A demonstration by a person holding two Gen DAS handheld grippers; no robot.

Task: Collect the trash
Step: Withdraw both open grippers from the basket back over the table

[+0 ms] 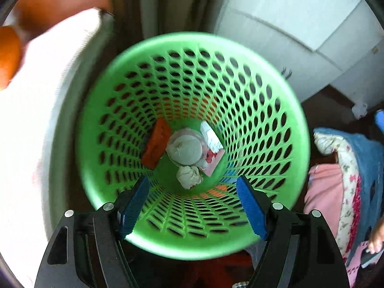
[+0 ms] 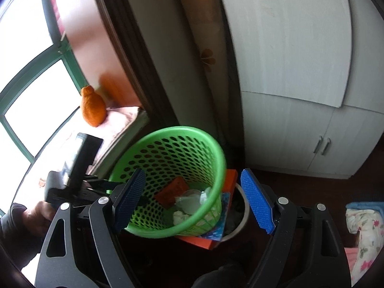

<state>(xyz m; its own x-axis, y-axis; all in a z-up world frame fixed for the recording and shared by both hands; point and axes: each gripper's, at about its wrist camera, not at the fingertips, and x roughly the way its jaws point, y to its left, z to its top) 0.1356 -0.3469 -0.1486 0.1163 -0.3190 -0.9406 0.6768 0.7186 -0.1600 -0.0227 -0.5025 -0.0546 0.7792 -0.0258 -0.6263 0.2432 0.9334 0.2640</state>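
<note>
Hovering my left gripper spread and empty over the green basket at frame centre, I see an orange wrapper and crumpled tissue already inside; my right gripper gapes empty too.

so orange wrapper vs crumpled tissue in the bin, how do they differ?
The orange wrapper is flat, rectangular and leans against the green basket wall; the crumpled tissue is white, balled up and lies on the bottom. The wrapper looks larger. Both are inside the basket.

Dark floor: white cabinet, orange box under green basket.
</note>
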